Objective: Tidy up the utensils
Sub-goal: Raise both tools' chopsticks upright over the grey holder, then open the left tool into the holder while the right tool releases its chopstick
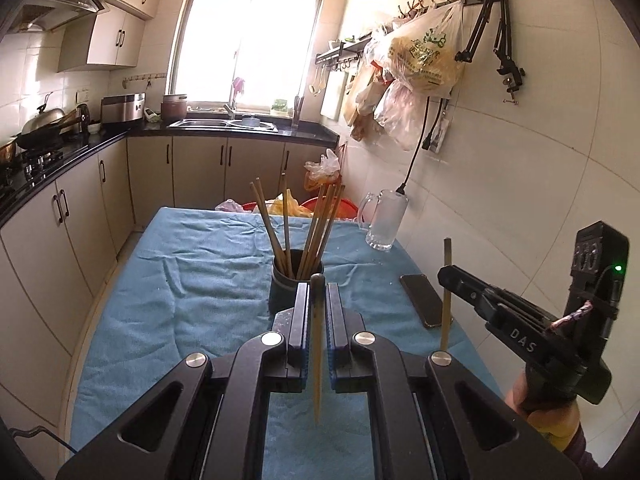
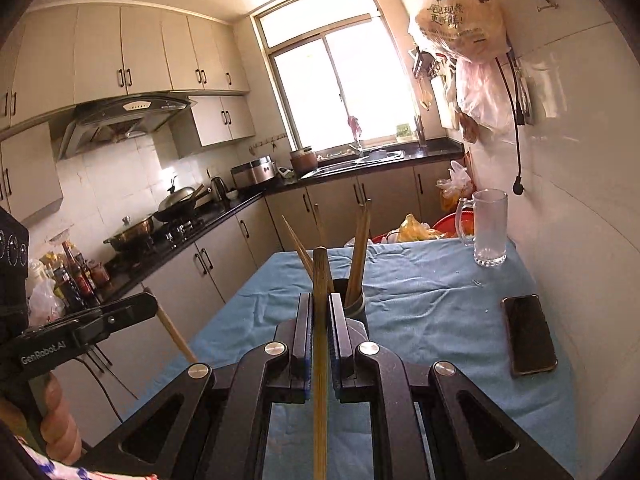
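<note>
A dark round holder stands mid-table on the blue cloth with several wooden chopsticks leaning out of it; it also shows in the right wrist view. My left gripper is shut on one chopstick, held upright just in front of the holder. My right gripper is shut on another chopstick, held upright close before the holder; the right gripper also shows at the right in the left wrist view, and the left gripper at the left in the right wrist view.
A black phone lies on the cloth near the right wall. A glass mug stands at the table's far right corner. Red basins with bags sit behind the table. Cabinets line the left; bags hang on the right wall.
</note>
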Demonstrator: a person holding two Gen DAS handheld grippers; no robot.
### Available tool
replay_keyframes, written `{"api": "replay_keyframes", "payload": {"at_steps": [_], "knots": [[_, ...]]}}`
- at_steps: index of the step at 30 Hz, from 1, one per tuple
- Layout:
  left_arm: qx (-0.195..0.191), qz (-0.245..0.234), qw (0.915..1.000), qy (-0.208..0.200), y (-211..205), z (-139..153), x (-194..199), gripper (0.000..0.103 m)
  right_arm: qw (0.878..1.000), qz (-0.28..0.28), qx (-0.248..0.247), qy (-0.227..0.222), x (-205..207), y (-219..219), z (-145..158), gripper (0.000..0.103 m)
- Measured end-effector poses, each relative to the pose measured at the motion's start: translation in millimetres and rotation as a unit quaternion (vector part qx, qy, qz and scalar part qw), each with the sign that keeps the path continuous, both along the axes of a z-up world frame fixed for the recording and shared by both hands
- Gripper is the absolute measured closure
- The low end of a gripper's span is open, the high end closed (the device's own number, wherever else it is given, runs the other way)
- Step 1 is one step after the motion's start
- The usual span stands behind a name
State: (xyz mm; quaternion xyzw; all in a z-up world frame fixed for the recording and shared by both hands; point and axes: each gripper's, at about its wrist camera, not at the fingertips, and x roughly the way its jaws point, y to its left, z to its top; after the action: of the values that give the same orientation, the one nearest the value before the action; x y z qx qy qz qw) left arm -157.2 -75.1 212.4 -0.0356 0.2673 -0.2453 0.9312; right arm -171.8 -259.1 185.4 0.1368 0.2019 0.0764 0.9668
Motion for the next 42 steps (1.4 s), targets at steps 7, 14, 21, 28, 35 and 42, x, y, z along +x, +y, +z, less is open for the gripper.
{"api": "replay_keyframes", "payload": {"at_steps": [7, 14, 21, 28, 35, 42], "knots": [[-0.004, -0.008, 0.9999, -0.006, 5, 13, 2, 0.097, 1.0, 0.0, 0.012, -0.004, 10, -3, 4, 0.096], [-0.003, -0.029, 0.9994, -0.019, 3, 32, 11, 0.097, 1.0, 0.001, 0.012, -0.016, 35, -3, 12, 0.096], [-0.005, -0.021, 0.9989, -0.042, 2, 63, 36, 0.097, 0.999, 0.009, 0.017, -0.028, 66, 0, 27, 0.096], [-0.015, -0.003, 0.9983, -0.057, -6, 93, 87, 0.097, 0.998, 0.006, 0.014, -0.067, 108, 4, 56, 0.096], [-0.025, 0.002, 0.9978, -0.061, -22, 108, 139, 0.097, 0.995, -0.026, -0.008, -0.1, 163, 4, 70, 0.096], [-0.016, 0.001, 0.9996, -0.025, -44, 85, 192, 0.097, 0.993, -0.069, 0.018, -0.099, 224, -10, 52, 0.096]]}}
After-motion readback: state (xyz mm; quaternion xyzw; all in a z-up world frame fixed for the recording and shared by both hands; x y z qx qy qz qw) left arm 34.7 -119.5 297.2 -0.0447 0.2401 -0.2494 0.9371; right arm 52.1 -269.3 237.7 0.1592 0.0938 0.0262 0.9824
